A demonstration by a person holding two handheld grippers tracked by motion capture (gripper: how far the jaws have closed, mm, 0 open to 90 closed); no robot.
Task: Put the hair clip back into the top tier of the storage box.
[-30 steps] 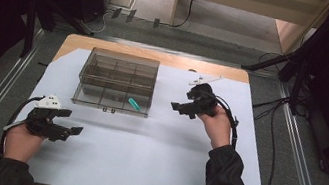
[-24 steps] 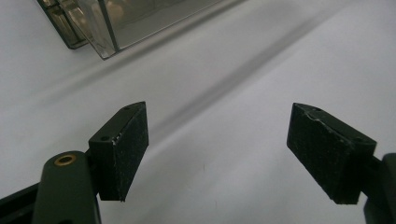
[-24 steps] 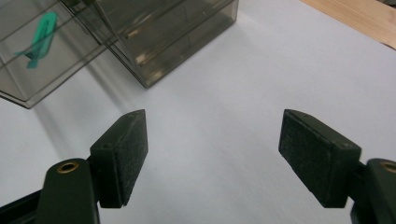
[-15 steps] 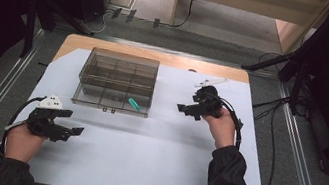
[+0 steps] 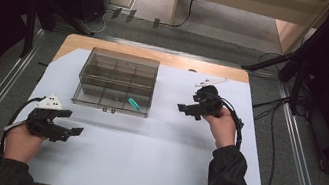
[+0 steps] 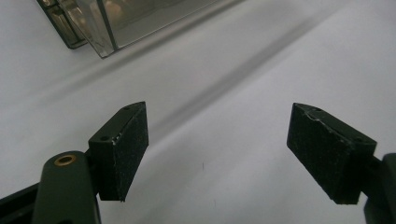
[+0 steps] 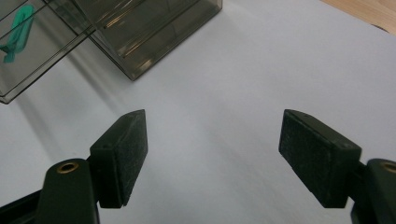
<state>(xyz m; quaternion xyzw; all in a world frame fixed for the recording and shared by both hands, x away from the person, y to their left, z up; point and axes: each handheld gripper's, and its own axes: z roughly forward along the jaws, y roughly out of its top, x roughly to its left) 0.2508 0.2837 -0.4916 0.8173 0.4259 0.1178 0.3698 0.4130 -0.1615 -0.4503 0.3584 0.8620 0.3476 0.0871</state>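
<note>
A clear smoky compartment box (image 5: 116, 82) stands on the white sheet at the back left of the table. A small green piece (image 5: 133, 103) lies in its front right compartment, and it shows again as the green piece (image 7: 16, 30) in the right gripper view. My left gripper (image 5: 75, 124) hovers over the sheet near the front left, open, with nothing between its pads (image 6: 123, 149). My right gripper (image 5: 184, 109) is held to the right of the box, open and empty, jaws toward the box (image 7: 116, 32).
The white sheet (image 5: 141, 159) covers most of the wooden table (image 5: 173, 59). A small white object (image 5: 207, 83) lies at the sheet's back right. Cables (image 5: 276, 141) run along the floor at the right. A box corner (image 6: 93, 28) shows in the left gripper view.
My right gripper has drifted slightly right and back from the box. The left gripper has barely shifted.
</note>
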